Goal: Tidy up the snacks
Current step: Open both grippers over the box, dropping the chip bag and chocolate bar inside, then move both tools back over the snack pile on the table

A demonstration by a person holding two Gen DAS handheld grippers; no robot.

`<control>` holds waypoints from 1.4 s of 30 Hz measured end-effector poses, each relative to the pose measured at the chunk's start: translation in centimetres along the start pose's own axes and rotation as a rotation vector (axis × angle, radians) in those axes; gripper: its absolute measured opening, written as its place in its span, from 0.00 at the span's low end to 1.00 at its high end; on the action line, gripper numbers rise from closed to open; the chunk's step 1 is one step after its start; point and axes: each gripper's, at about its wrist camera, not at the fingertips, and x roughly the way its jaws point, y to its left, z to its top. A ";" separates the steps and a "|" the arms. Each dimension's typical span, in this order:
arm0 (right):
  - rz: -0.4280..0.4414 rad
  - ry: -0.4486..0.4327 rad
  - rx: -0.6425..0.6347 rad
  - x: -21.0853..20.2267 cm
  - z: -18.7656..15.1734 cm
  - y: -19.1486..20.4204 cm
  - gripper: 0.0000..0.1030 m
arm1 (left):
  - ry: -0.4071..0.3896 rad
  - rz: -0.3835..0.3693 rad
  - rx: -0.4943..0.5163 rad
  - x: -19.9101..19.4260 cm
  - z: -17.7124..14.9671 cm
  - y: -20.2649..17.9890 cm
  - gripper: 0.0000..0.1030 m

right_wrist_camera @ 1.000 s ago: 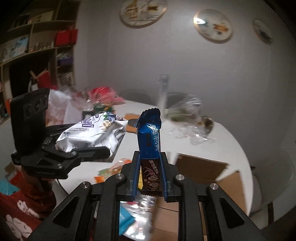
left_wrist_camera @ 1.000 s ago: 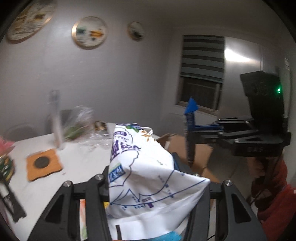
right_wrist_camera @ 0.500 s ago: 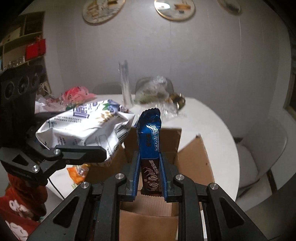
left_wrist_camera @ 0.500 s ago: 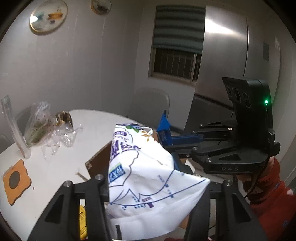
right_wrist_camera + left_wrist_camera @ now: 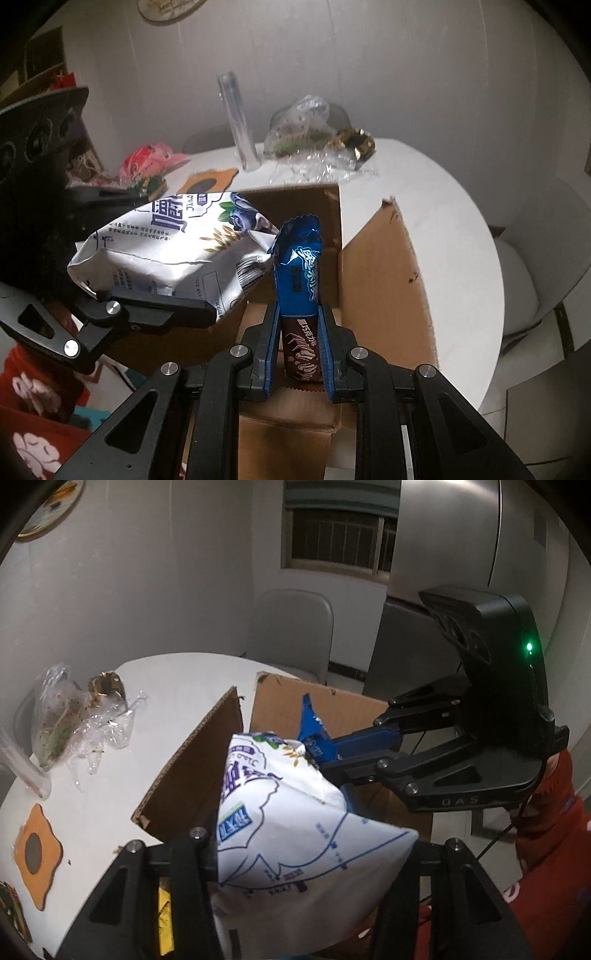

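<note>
**2 snacks held over box**

Item 1: bag [image 5: 295, 834]. White printed pouch, puffy and soft; judged light, crushable, its film likely slippery. It sat between the jaws of the left claw [image 5: 306, 853], which was clamped on its lower part, the upper end projecting forward past the fingertips. In the right view the bag [image 5: 173, 254] lay tilted on its side above the left edge of the box [image 5: 384, 280]. Best taken at the crimped end or across the flat middle, gently, since a hard squeeze could burst it or crush what is inside.

Item 2: bar [image 5: 299, 280]. Blue and brown wrapper, slim, stiff by the look, light; contents judged brittle. It stood upright in the right claw [image 5: 297, 343], jaws narrowed on its lower half, the crimped top free above them. In the left view the bar [image 5: 312, 731] showed just beyond the bag's tip, the 2 nearly touching, both over the open box [image 5: 207, 760].

Item 3: box. Brown cardboard, flaps up, set at the edge of the table [image 5: 458, 236]. Its inside was mostly hidden by the claws.

Judgement: both snacks were poised for release into the box; neither rested on anything yet.
</note>
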 end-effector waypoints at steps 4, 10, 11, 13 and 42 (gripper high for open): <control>-0.004 0.034 -0.010 1.0 0.2 -0.2 0.15 | 0.037 0.012 0.019 1.2 0.1 -0.2 0.46; -0.019 0.073 -0.032 1.7 0.1 0.1 0.15 | 0.101 0.051 0.035 3.7 -0.3 -0.1 0.49; -0.024 0.078 -0.037 1.8 0.1 0.2 0.15 | 0.108 0.055 0.038 4.1 -0.4 -0.1 0.49; -0.031 0.088 -0.046 1.9 0.0 0.4 0.15 | 0.098 0.054 0.038 4.2 -0.5 -0.1 0.49; -0.142 -0.145 -0.132 -5.3 0.2 9.5 0.87 | -0.294 0.208 -0.069 -13.0 -5.8 1.5 0.98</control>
